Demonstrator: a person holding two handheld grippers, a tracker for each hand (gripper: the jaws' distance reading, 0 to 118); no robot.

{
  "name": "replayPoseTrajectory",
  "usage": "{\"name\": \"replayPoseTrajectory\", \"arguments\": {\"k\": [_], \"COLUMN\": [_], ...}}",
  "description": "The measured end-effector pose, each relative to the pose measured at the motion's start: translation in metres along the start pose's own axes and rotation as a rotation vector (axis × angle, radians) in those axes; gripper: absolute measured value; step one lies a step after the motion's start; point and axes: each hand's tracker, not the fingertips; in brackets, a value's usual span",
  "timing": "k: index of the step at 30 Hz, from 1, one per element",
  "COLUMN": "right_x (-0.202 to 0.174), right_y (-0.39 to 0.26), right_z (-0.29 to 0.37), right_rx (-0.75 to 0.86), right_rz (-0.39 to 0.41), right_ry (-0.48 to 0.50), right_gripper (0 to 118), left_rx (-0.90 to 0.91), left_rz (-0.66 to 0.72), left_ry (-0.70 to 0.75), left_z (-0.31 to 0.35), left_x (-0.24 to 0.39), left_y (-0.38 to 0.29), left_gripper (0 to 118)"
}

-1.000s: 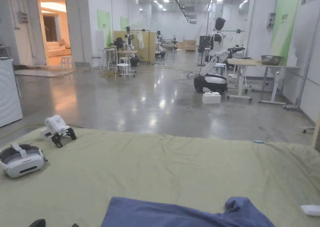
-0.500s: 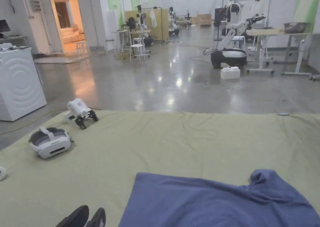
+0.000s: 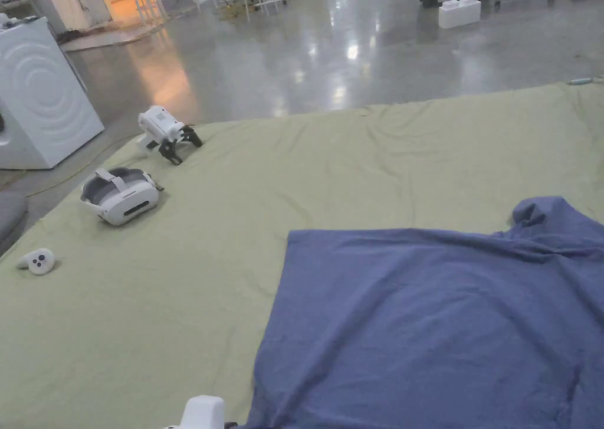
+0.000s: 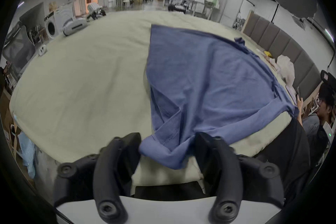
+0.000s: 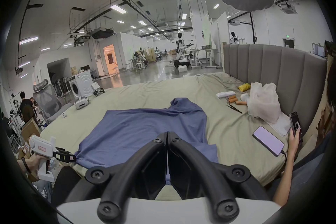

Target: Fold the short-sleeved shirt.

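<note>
The blue short-sleeved shirt (image 3: 430, 324) lies spread on a bed covered by a pale green sheet (image 3: 295, 170), its near hem at the bed's front edge.

In the left gripper view the left gripper (image 4: 168, 148) has its fingers (image 4: 125, 151) set apart, and a bunched corner of the shirt's hem hangs in the gap between them; neither finger visibly presses on the cloth. The rest of the shirt stretches away ahead of the fingers and to their right. In the right gripper view the same gripper shows at the lower left, held in a hand (image 5: 31, 162), its tips at the shirt's corner.

The right gripper (image 5: 167, 134) has its fingers (image 5: 180, 151) closed together. They lie over the shirt's near hem, but whether cloth is caught between them cannot be told.

Ahead and left of the left fingers, near the far edge of the sheet, lie a white headset (image 3: 121, 195), a small white controller (image 3: 36, 261) and a spare white gripper (image 3: 167, 132).

To the right of the right fingers, against the grey padded headboard (image 5: 272, 71), stands a white plastic bag (image 5: 263, 102); its contents cannot be made out. Beside it lie a phone (image 5: 268, 140) on a cable and some small items.
</note>
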Motion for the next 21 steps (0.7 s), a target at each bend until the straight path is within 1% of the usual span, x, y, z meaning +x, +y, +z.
{"name": "replayPoseTrajectory", "arguments": {"k": [1, 2, 3, 4, 5, 6, 7, 8, 9, 10, 11, 12, 13, 14, 15, 16, 18, 19, 21], "right_x": [0.004, 0.009, 0.012, 0.019, 0.026, 0.036, 0.033, 0.045, 0.054, 0.063, 0.073, 0.081, 0.087, 0.092, 0.095, 0.096, 0.096, 0.095, 0.091], "right_y": [-0.002, -0.005, -0.008, -0.011, -0.015, -0.021, -0.017, -0.025, -0.037, -0.049, -0.059, -0.067, -0.075, -0.082, -0.087, -0.092, -0.091, -0.090, -0.087], "right_z": [0.000, 0.000, 0.001, 0.001, -0.001, -0.006, -0.012, -0.022, -0.031, -0.041, -0.052, -0.064, -0.073, -0.083, -0.090, -0.096, -0.102, -0.104, -0.105], "right_rx": [-0.010, -0.023, -0.034, -0.054, -0.075, -0.117, -0.189, -0.268, -0.283, -0.319, -0.362, -0.429, -0.456, -0.495, -0.556, -0.590, -0.642, -0.627, -0.634], "right_rz": [-0.007, -0.011, -0.006, -0.001, -0.005, -0.022, -0.040, -0.044, -0.042, -0.044, -0.066, -0.096, -0.118, -0.127, -0.119, -0.108, -0.137, -0.125, -0.099], "right_ry": [-0.014, -0.032, -0.053, -0.093, -0.130, -0.156, -0.161, -0.168, -0.173, -0.164, -0.157, -0.156, -0.161, -0.161, -0.149, -0.147, -0.107, -0.113, -0.109], "right_gripper": [0, 0, 0, 0, 4, 19, 48, 59, 68, 68, 81, 79, 79, 79, 78, 74, 62, 52, 26], "left_rx": [-0.008, -0.014, -0.015, -0.048, -0.077, -0.096, -0.116, -0.122, -0.132, -0.136, -0.133, -0.132, -0.124, -0.120, -0.118, -0.112, -0.114, -0.114, -0.116], "left_rz": [0.005, 0.001, -0.020, -0.082, -0.118, -0.149, -0.164, -0.156, -0.149, -0.146, -0.149, -0.154, -0.161, -0.167, -0.166, -0.176, -0.179, -0.178, -0.173], "left_ry": [-0.001, -0.014, -0.021, 0.000, 0.022, 0.023, 0.028, 0.033, 0.033, 0.034, 0.033, 0.035, 0.039, 0.043, 0.045, 0.069, 0.070, 0.071, 0.063], "left_z": [-0.001, -0.002, -0.004, -0.007, -0.010, -0.013, -0.016, -0.019, -0.023, -0.024, -0.022, -0.021, -0.020, -0.020, -0.020, -0.019, -0.019, -0.018, -0.014], "left_x": [0.003, 0.007, 0.011, 0.017, 0.023, 0.025, 0.028, 0.029, 0.029, 0.029, 0.029, 0.030, 0.031, 0.031, 0.031, 0.030, 0.031, 0.031, 0.041], "left_y": [0.000, 0.001, 0.002, 0.004, 0.005, 0.007, 0.009, 0.011, 0.013, 0.014, 0.012, 0.010, 0.009, 0.009, 0.009, 0.010, 0.009, 0.009, 0.009], "left_gripper": [21, 12, 10, 8, 7, 7, 7, 7, 7, 7, 7, 7, 7, 7, 7, 7, 7, 7, 7]}}
